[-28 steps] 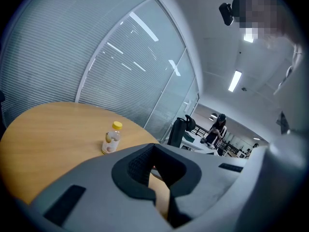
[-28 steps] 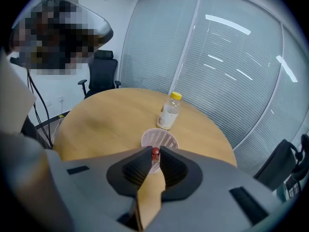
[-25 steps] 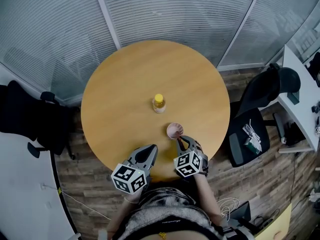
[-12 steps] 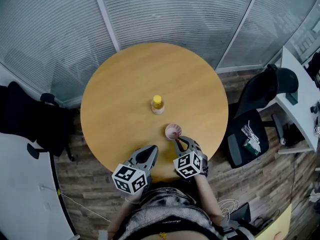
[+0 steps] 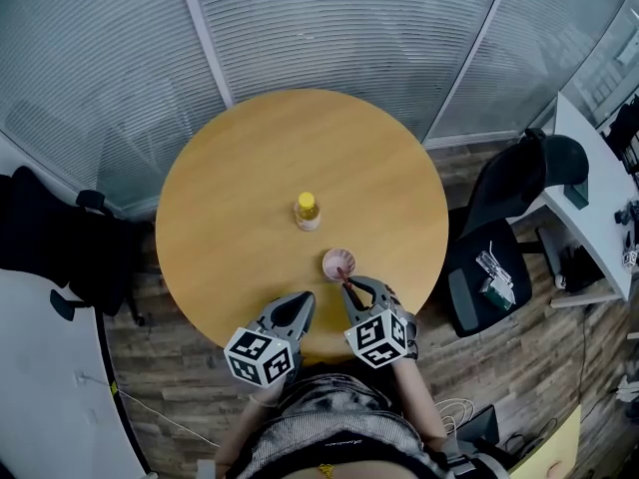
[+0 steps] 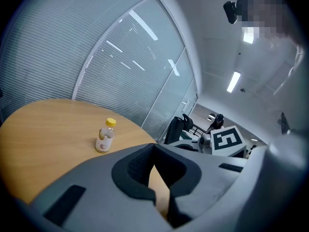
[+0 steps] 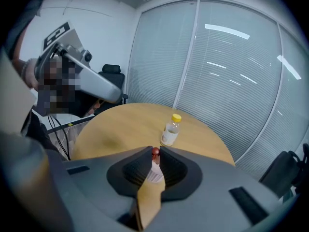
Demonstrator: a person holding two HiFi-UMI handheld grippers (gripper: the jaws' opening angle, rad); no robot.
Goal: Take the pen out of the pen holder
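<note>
Round wooden table (image 5: 230,168): bottle (image 5: 307,211) standing near centre, pink pen holder (image 5: 338,262) sitting near my edge. My right gripper (image 5: 350,285) clamping red-tipped pen (image 7: 155,153) at holder's rim; my left gripper (image 5: 303,299) idling closed, empty.

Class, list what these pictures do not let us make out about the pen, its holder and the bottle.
- pen: in the right gripper view, the shut jaws of the right gripper cover its lower length. In the head view it is too small to tell whether its end is clear of the pen holder.
- pen holder: missing from the right gripper view, where the jaws block it.
- bottle: the label print is too small in every view.
</note>
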